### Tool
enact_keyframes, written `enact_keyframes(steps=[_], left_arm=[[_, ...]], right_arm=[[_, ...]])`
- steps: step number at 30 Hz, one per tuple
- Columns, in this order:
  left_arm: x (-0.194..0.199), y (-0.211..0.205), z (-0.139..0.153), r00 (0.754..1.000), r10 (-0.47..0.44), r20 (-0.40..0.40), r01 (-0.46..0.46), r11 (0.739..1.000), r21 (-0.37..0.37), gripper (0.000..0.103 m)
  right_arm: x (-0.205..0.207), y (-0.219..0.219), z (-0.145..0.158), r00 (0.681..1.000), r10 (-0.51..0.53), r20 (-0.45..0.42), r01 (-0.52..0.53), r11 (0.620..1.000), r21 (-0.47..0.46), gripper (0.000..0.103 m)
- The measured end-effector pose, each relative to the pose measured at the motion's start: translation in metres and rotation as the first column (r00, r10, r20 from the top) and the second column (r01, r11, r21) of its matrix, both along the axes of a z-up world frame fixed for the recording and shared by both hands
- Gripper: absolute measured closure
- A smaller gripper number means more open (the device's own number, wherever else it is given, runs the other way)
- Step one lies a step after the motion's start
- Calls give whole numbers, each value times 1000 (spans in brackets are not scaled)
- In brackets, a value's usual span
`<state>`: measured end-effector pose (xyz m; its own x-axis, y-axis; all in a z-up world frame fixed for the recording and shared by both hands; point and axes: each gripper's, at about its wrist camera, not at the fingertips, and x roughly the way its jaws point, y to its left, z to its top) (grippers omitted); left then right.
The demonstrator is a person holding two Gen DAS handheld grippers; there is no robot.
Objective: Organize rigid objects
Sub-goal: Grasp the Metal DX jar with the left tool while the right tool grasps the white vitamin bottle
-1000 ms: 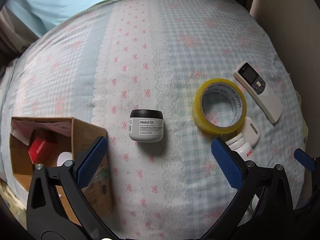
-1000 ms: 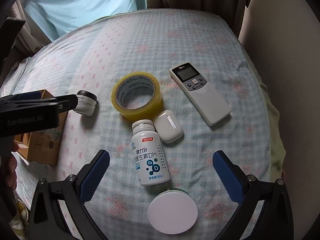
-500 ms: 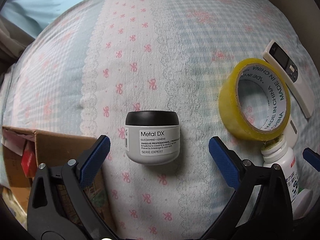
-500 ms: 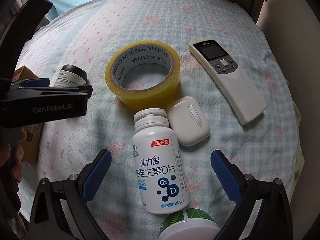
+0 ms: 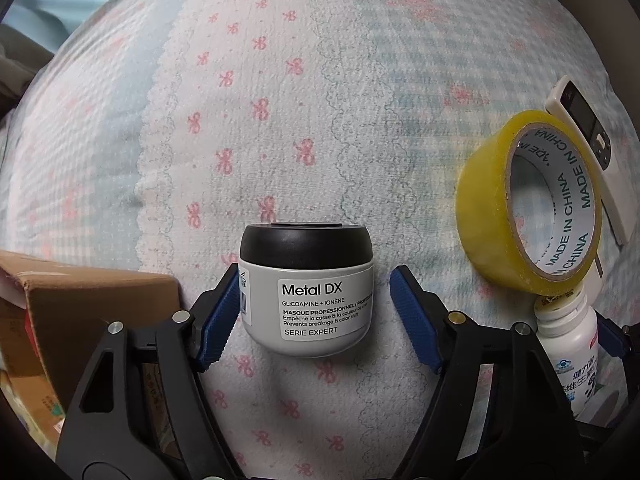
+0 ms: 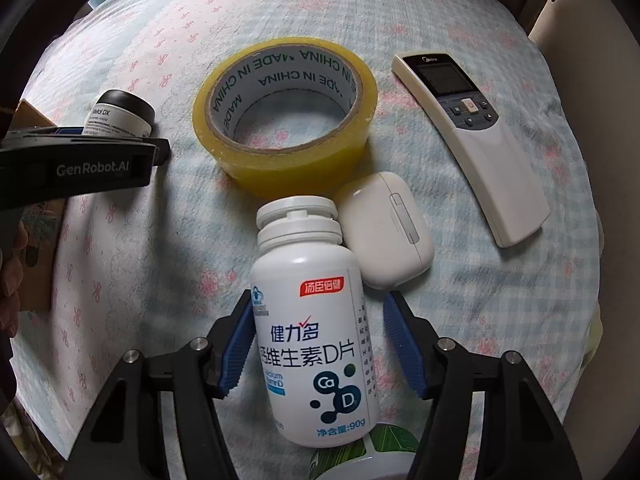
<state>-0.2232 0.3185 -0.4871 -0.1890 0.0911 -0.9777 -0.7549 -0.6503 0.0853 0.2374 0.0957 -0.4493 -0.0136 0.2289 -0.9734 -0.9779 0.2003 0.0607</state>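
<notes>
Both tongs have just been closing. Left tongs (image 5: 314,312) straddle the grey black-lidded plastic jar (image 5: 306,290) on the bed; one pad touches, the other doesn't. Right tongs (image 6: 320,342) likewise straddle the lying white pill bottle (image 6: 314,332). An uneven squeeze could roll it into the white earbud case (image 6: 386,230).

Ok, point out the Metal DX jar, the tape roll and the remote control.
Metal DX jar (image 5: 308,308): left wrist view, on its white label.
Tape roll (image 6: 280,164): right wrist view, on its yellow outer side.
Remote control (image 6: 480,152): right wrist view, on its plain lower body.
</notes>
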Motion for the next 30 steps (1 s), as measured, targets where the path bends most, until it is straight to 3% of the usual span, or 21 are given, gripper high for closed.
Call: enact_keyframes(steps=[3, 6, 16, 30], left_arm=[[-3, 2, -1, 1000, -1, 13, 1, 1000, -2, 37], [-2, 1, 1, 1000, -22, 16, 22, 1000, 2, 50], [-2, 0, 4, 999, -38, 14, 38, 999, 7, 50], [14, -7, 34, 999, -37, 8, 37, 998, 43, 50]], right_arm=[[-2, 0, -2, 1000, 1, -6, -1, 1000, -9, 50], [-5, 0, -3, 1000, 11, 4, -11, 1000, -14, 54], [-3, -4, -1, 1000, -13, -16, 13, 1000, 2, 55], [3, -23, 17, 992, -97, -81, 101, 993, 55, 55]])
